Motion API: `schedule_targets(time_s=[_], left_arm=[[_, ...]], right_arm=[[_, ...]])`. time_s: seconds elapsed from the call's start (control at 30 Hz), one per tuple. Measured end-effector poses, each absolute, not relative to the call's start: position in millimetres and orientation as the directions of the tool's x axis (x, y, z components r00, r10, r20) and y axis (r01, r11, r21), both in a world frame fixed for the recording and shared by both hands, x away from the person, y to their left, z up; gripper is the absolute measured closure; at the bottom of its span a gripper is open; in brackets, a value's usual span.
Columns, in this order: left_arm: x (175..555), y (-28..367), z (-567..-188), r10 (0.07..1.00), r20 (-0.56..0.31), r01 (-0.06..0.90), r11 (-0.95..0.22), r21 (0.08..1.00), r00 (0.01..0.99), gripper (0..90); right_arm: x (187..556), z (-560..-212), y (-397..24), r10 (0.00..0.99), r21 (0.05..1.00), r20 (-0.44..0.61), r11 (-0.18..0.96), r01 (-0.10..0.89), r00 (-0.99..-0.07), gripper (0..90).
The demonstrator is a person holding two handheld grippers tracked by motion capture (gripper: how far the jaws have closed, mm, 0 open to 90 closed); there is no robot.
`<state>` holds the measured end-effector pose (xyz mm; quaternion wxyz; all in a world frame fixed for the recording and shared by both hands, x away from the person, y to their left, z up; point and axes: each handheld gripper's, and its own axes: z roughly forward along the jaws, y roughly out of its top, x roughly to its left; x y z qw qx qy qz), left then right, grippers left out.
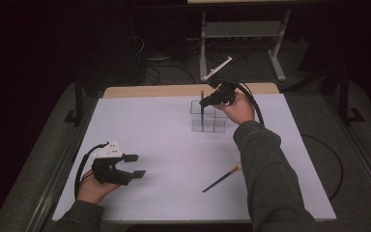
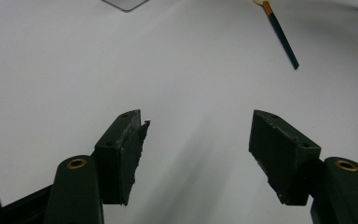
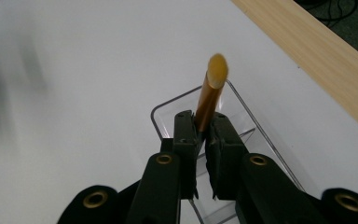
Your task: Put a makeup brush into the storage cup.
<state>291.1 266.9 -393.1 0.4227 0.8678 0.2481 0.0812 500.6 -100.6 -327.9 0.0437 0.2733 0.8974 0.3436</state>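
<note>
Fig.: Three camera positions, one fixed overhead and two riding on the hand-held grippers.

High view: fixed cam above the person's side, facing fwd and down, far enough to take in the whole bench w/ floor around it. Left gripper view: cam on the left hand-held gripper, looking along its own jaws, low and close over the white bench top, toward the loose brush; same brush lies near the front edge in high view. Right gripper view: cam on the right hand-held gripper, tilted steeply down, very close to the clear holder and held brush; high view shares both at the bench's far side, plus the wooden back edge.
</note>
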Motion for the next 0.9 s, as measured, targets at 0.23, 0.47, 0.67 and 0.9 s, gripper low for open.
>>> schedule_targets(time_s=[0.23,0.47,0.67,0.9], left_arm=[[291.0,266.0,-393.7,0.5,-0.075,0.368,-0.519,0.771,0.863,34.3],[290.5,264.9,-394.1,0.503,-0.083,0.374,-0.512,0.773,0.86,34.2],[291.0,265.1,-394.2,0.504,-0.08,0.372,-0.513,0.773,0.86,34.2],[291.7,263.2,-396.1,0.499,-0.08,0.369,-0.514,0.775,0.863,34.2]], right_arm=[[500.0,-328.8,-102.0,0.541,0.638,0.12,0.6,0.482,-0.832,70.9],[497.5,-328.7,-102.1,0.534,0.644,0.124,0.598,0.477,-0.836,68.4],[493.0,-329.9,-104.8,0.537,0.646,0.146,0.584,0.491,-0.831,68.0],[487.0,-331.7,-112.8,0.541,0.656,0.167,0.563,0.503,-0.824,66.9]])
